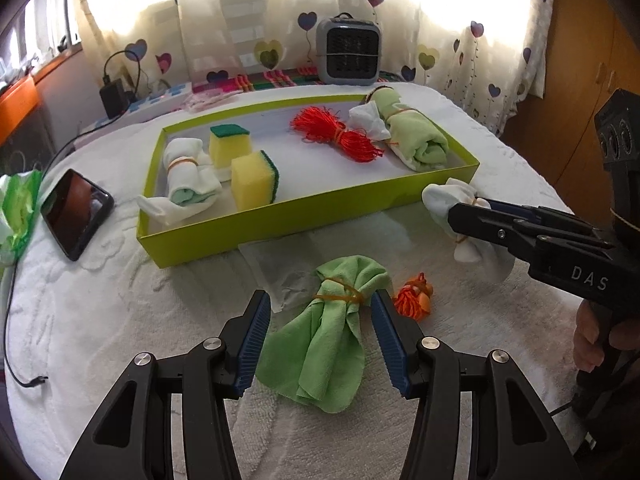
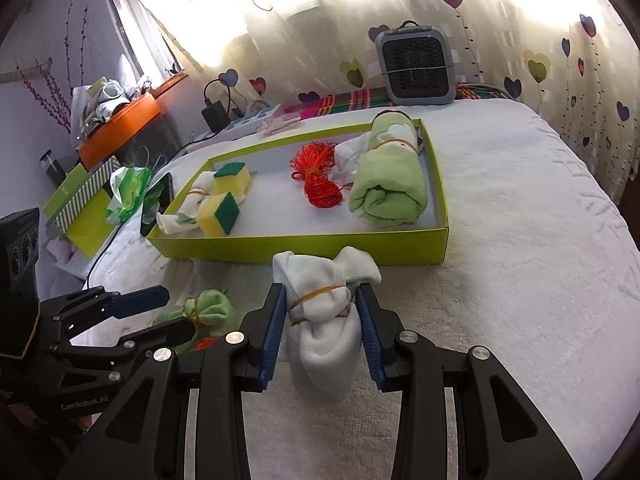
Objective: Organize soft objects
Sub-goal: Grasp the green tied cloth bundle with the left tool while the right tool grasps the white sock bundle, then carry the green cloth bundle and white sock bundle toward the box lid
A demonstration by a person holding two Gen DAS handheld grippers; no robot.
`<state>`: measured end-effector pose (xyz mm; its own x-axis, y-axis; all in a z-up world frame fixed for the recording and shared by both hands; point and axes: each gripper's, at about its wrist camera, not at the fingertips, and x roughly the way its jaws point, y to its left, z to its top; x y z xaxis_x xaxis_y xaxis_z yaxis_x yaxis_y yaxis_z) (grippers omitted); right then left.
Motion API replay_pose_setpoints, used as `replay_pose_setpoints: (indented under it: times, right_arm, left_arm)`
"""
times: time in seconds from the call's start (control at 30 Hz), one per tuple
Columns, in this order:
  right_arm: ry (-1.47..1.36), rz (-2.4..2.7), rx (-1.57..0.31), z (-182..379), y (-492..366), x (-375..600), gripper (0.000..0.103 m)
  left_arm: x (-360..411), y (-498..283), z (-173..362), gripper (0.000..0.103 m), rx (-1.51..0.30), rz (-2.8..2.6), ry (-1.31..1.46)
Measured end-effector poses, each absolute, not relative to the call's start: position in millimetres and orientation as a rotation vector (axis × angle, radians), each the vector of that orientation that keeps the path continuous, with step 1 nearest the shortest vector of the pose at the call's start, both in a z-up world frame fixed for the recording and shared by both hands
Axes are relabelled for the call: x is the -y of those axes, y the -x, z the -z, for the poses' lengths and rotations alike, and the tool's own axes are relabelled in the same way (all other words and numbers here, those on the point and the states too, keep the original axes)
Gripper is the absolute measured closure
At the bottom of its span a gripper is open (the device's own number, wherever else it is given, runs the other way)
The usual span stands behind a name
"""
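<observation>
Left wrist view: left gripper [image 1: 320,312] straddles a green cloth bundle [image 1: 324,332], jaws open, its long axis running along the fingers. Right gripper [image 2: 320,312] has closed on a white cloth bundle [image 2: 324,320], rubber-banded, lying lengthwise just before the green tray [image 2: 320,246] wall; open bedspread [image 2: 520,280] lies rightward.

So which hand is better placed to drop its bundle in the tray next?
Right. Its tongs straddle the white bundle just before the green tray; the left tongs bracket the green bundle farther back.
</observation>
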<state>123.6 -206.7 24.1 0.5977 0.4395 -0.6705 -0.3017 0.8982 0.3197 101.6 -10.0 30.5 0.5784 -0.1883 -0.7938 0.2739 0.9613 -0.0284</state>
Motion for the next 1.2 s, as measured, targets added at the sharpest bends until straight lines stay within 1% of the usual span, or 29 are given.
replay_pose_setpoints:
  times: [0.03,0.2,0.33,0.5,0.8,1.2]
  right_arm:
    - [-0.184,-0.435,-0.824,-24.0,-123.5,206.9,0.066]
    - [-0.201,-0.441,-0.827,-23.1,-123.9,209.1,0.066]
    - [-0.208,-0.447,-0.830,-22.1,-124.9,209.9,0.066]
    - [-0.214,-0.449,-0.832,-21.3,-125.0,210.6,0.066]
    - [-0.213,-0.449,-0.836,-19.6,-125.4,210.7,0.066]
    - [-0.198,-0.445,-0.836,-21.6,-123.9,208.5,0.066]
  left_arm:
    - [10.7,-102.2,-30.3,0.053,-0.914,0.267,-0.105]
    - [16.2,-104.6,-28.8,0.065,-0.915,0.271,-0.134]
    - [21.8,-106.4,-24.4,0.068,-0.932,0.276,-0.157]
    - [25.2,-105.0,-21.6,0.078,-0.933,0.283,-0.164]
    - [22.3,-103.6,-21.7,0.082,-0.932,0.281,-0.131]
    - [9.0,-100.3,-28.5,0.082,-0.912,0.278,-0.064]
